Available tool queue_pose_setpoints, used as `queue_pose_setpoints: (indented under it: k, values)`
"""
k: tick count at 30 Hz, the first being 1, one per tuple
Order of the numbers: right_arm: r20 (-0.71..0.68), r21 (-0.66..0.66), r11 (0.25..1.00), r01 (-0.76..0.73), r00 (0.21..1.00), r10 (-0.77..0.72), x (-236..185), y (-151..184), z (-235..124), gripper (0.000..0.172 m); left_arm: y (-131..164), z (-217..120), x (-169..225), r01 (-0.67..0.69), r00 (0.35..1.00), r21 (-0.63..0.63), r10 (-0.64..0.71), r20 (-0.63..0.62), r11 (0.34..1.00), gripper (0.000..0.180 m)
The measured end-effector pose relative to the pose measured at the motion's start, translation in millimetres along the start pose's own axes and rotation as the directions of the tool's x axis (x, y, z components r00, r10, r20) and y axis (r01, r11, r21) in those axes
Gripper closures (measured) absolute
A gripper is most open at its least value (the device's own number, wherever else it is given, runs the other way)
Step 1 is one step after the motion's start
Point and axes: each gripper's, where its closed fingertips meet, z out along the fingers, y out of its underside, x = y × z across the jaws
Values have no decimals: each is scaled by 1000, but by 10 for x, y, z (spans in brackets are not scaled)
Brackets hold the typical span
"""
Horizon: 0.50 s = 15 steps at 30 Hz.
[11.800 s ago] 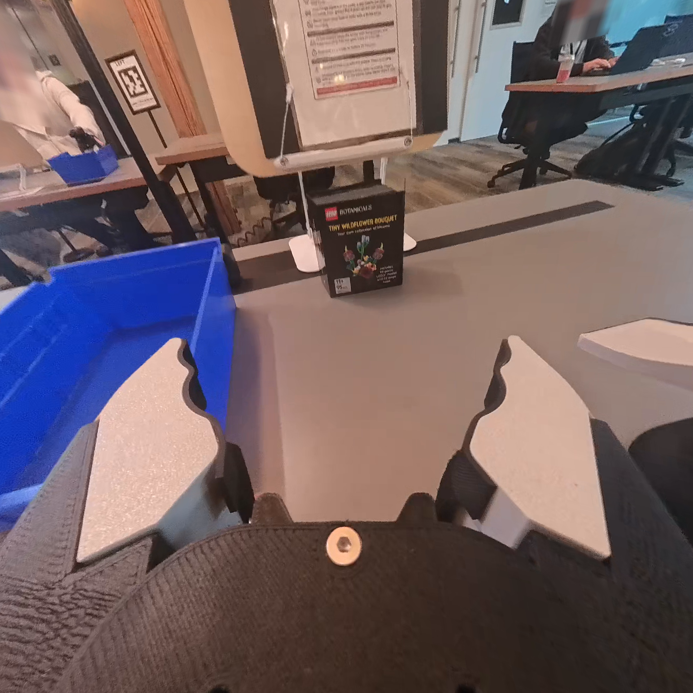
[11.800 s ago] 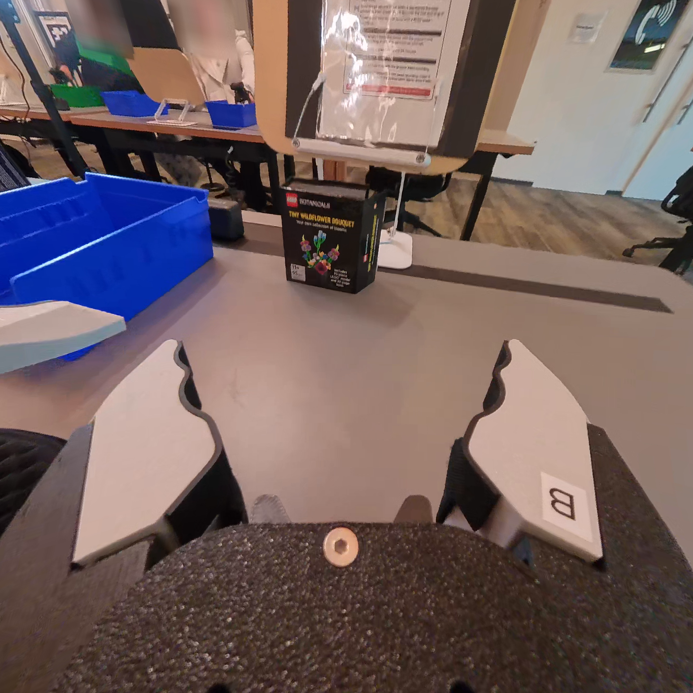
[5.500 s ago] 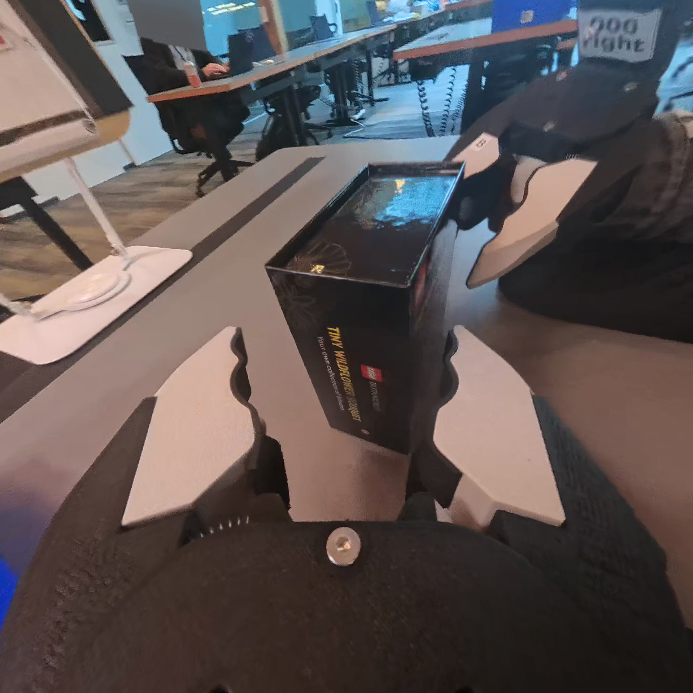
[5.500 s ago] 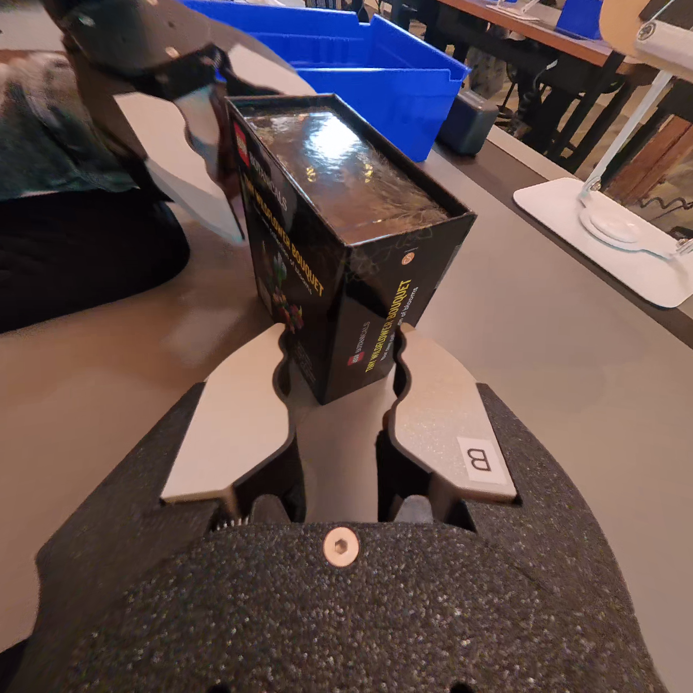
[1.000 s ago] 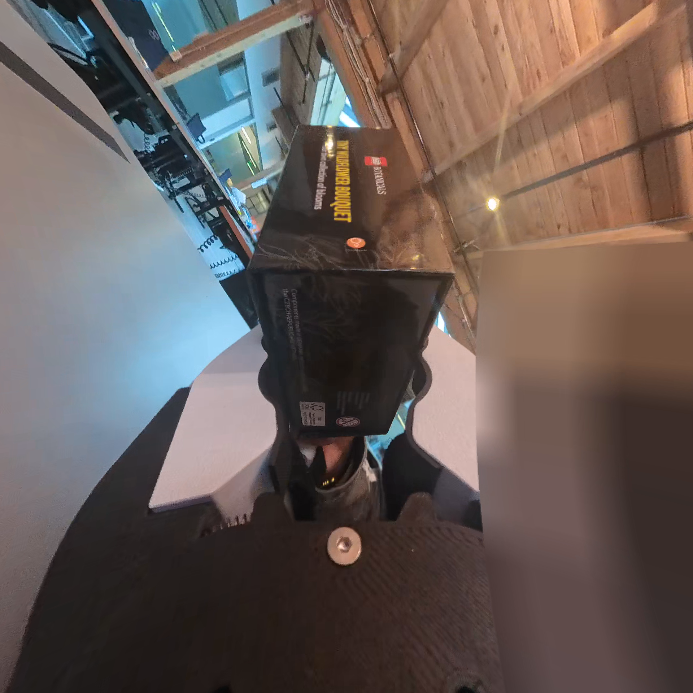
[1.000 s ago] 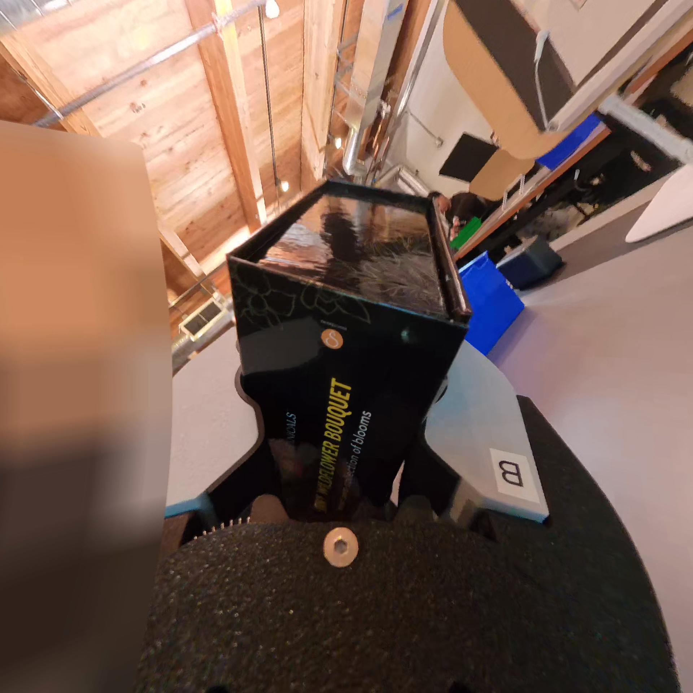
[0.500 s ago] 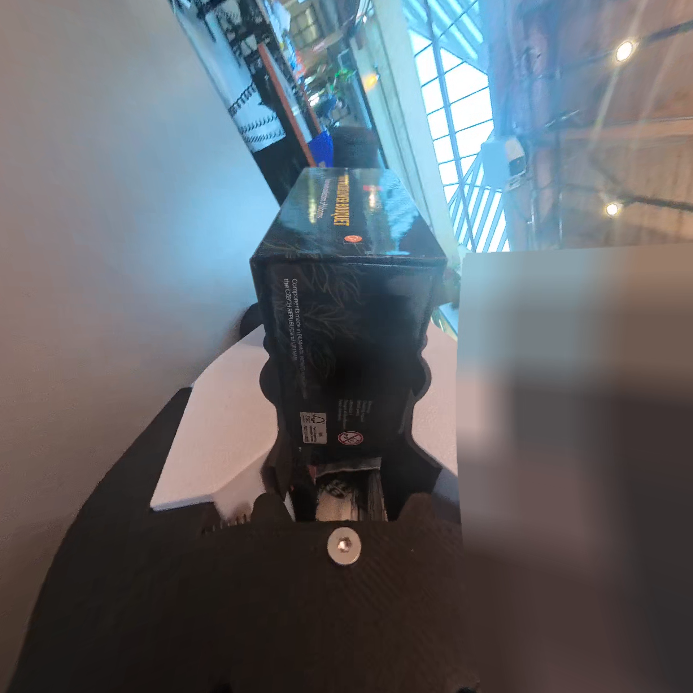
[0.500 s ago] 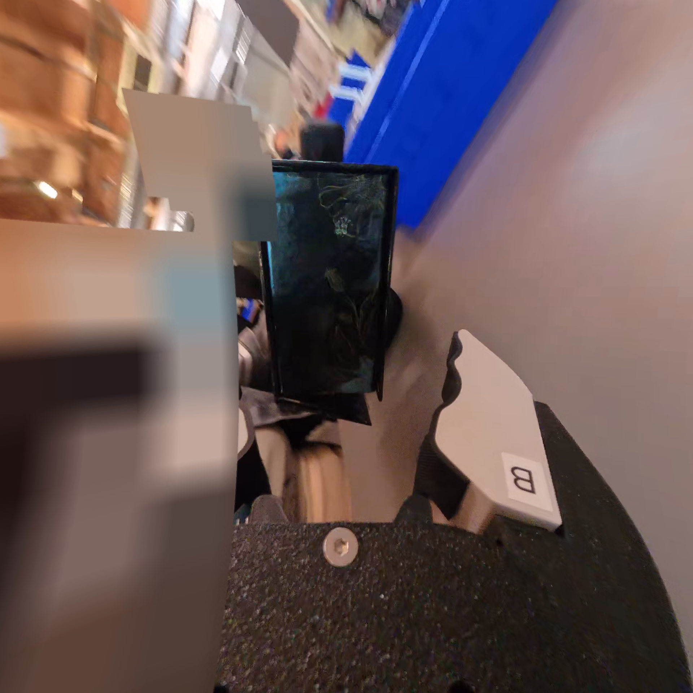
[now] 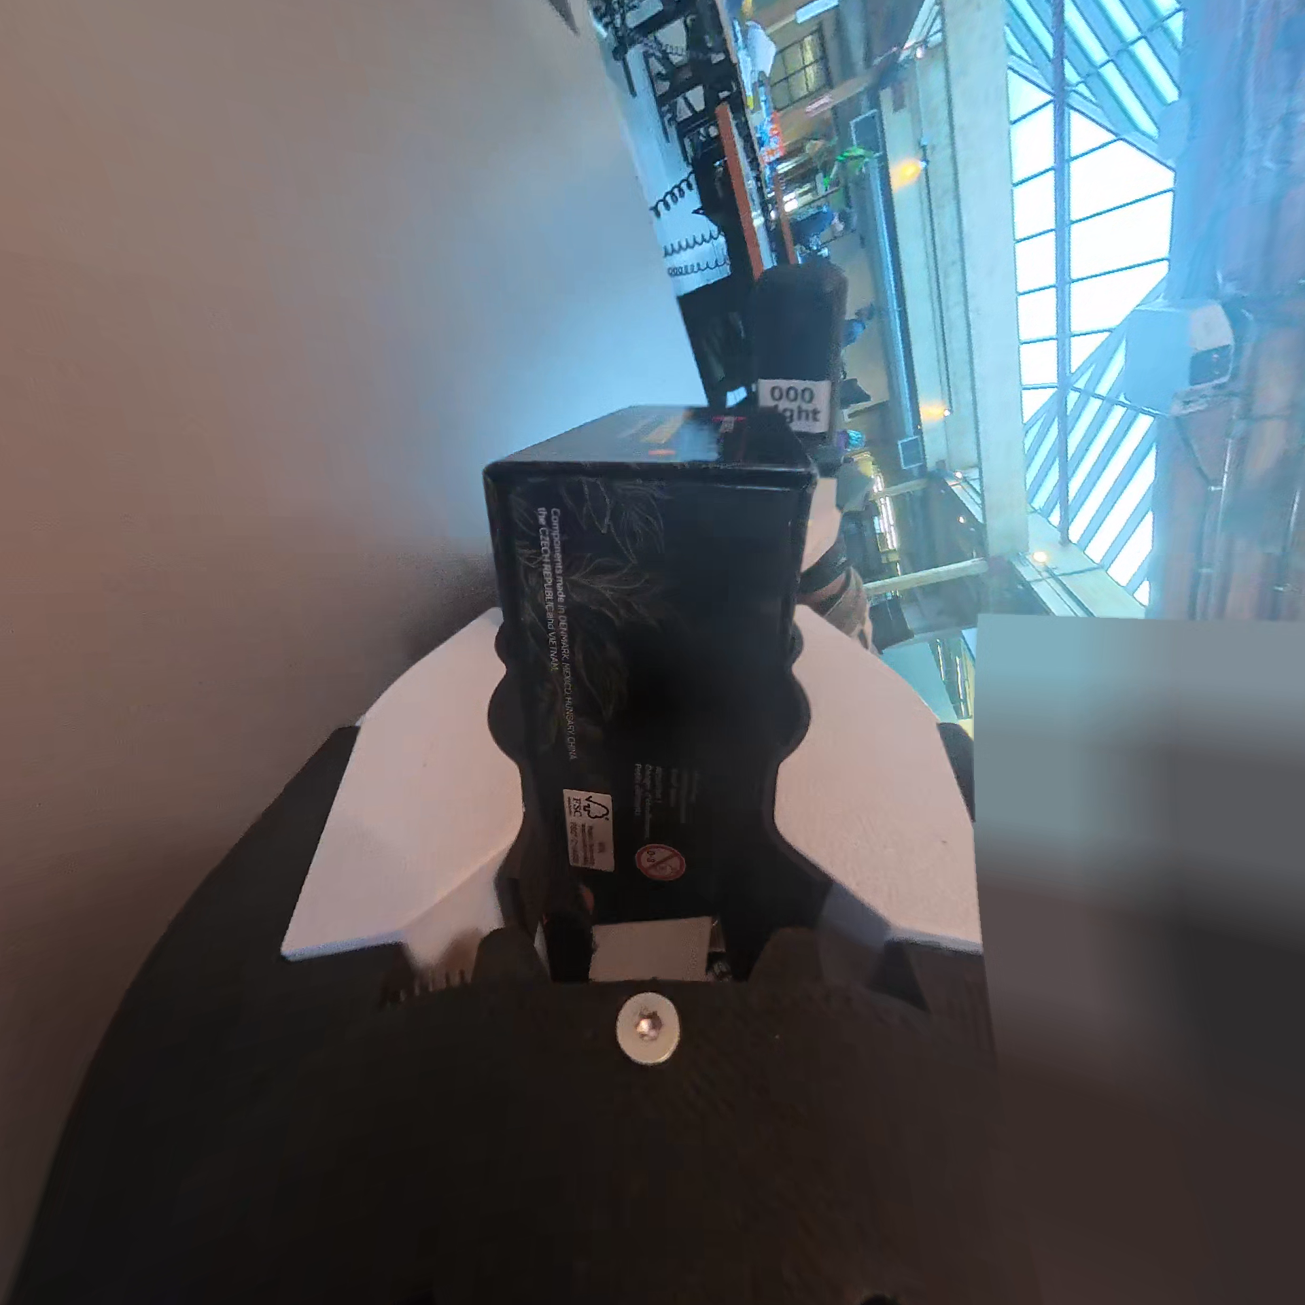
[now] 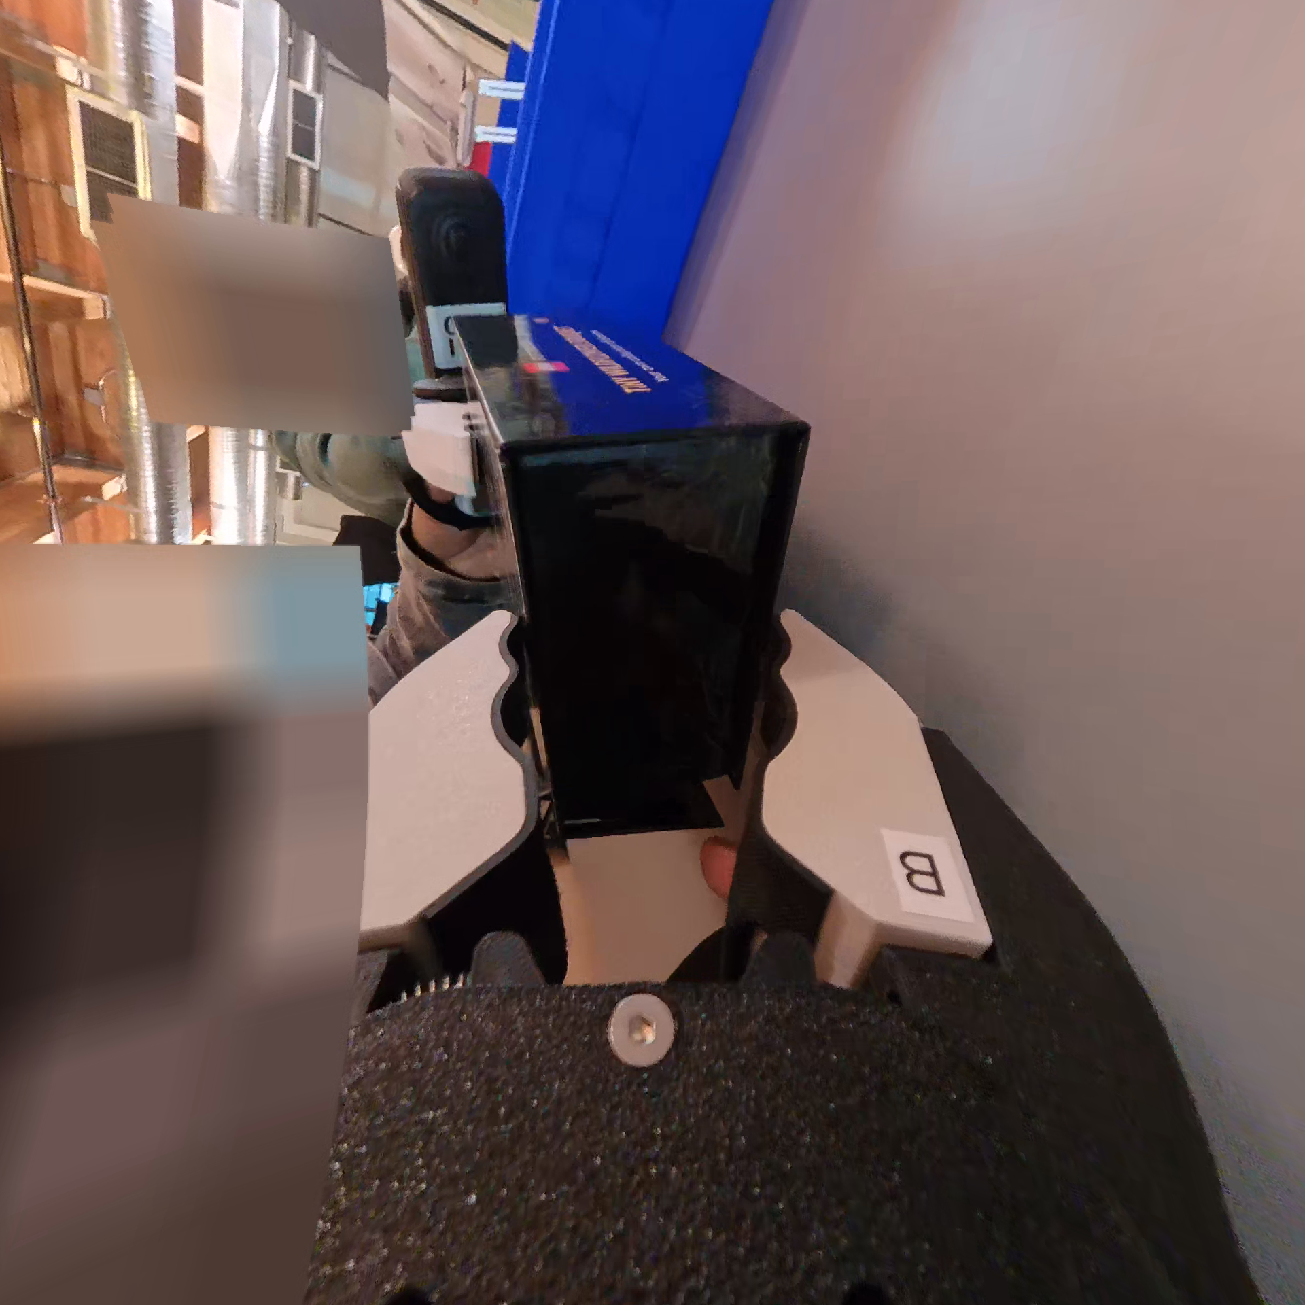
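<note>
Here the black box (image 9: 650,635) is held off the grey tabletop (image 9: 282,353) between both claws, one at each end. The left claw (image 9: 646,657) pinches one end, its white fingers (image 9: 424,798) pressed against the box sides; that face carries small white print and a white sticker. The right claw (image 10: 650,650) pinches the opposite glossy end (image 10: 650,600); its finger (image 10: 847,777) bears a lettered sticker. A blue bin (image 10: 635,176) stands behind.

The box (image 9: 650,635) is glossy black, with faint pale leaf line-drawings and small white print on one face; its side at 12 o'clock carries orange-yellow lettering and a red patch. A bright blue bin (image 10: 635,155) lies at 12 o'clock. The table (image 10: 1059,424) is plain grey. Fingers (image 9: 424,812) are white on black bodies.
</note>
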Motion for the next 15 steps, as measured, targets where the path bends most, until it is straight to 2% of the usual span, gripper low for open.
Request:
queue_pose_setpoints:
  k: [4,7,12,13,15]
  values:
    - [-65,48,999,11,998,-8,160,-63,-13,107,106,72,-184,38,999,-22,-37,26,999,109]
    - [-119,61,998,33,993,-26,245,-70,-18,107,143,93,-280,2,996,-36,1,87,999,108]
    - [-188,122,990,77,981,-53,290,-127,-36,110,22,31,-371,-176,950,-30,178,256,984,101]
    - [-198,143,985,97,978,-67,283,-154,-49,122,12,12,-413,-209,930,-41,211,302,977,100]
    - [-240,178,973,147,965,-102,277,-211,-94,126,50,34,-423,-265,908,-73,274,317,962,105]
